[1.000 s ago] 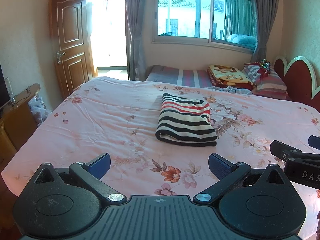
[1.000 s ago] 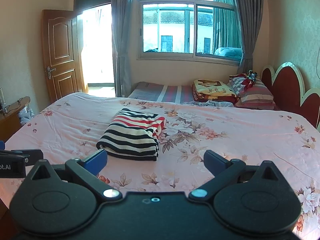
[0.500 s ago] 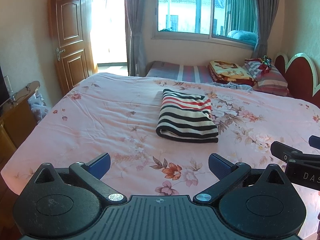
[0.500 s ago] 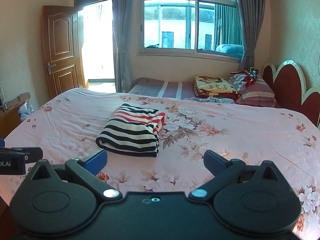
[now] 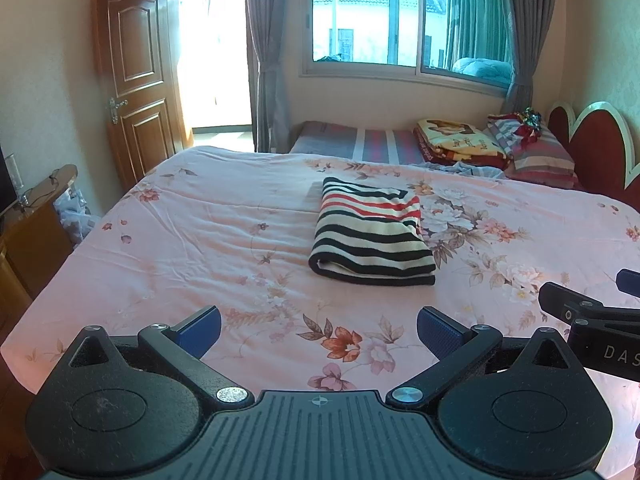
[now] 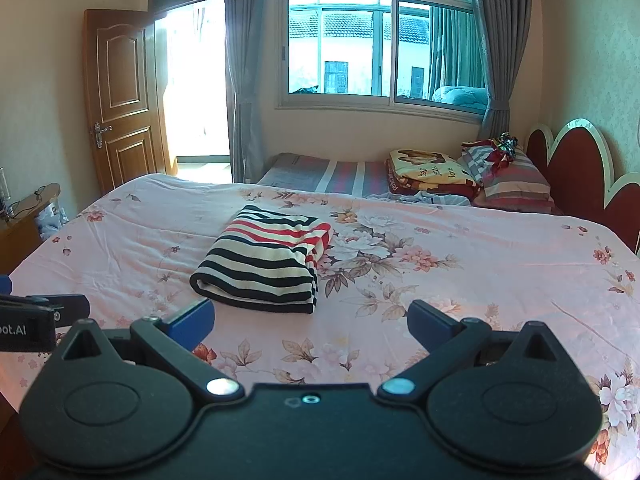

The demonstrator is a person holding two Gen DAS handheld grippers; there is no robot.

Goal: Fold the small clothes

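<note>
**Withdrawal from the folded garment: both grippers backing off empty**

I am reading both wrist views against the frames from a second ago. The striped garment [image 5: 372, 236] is appearing slightly lower and nearer in each view than it was then, while its outline is staying the same: a compact rectangle, folded edge toward me, lying flat on the bed [image 5: 200, 232] near its middle. I am judging this as camera pitch and lift, not cloth movement.

The left gripper [image 5: 318, 326] is holding its jaws spread wide, with nothing between the blue pads [image 5: 436, 334]. The right gripper [image 6: 310, 322] is showing the same: jaws fully apart, empty. Both are hanging over the near edge of the bed, well apart from the garment, side by side.

Meaning for the task: I am treating this item as finished, since no loose sleeve or hem is showing. No second small garment is lying within reach on the floral sheet; the stacked bedding [image 6: 432, 172] by the headboard [image 6: 568, 160] is the only other fabric I am seeing.
</note>
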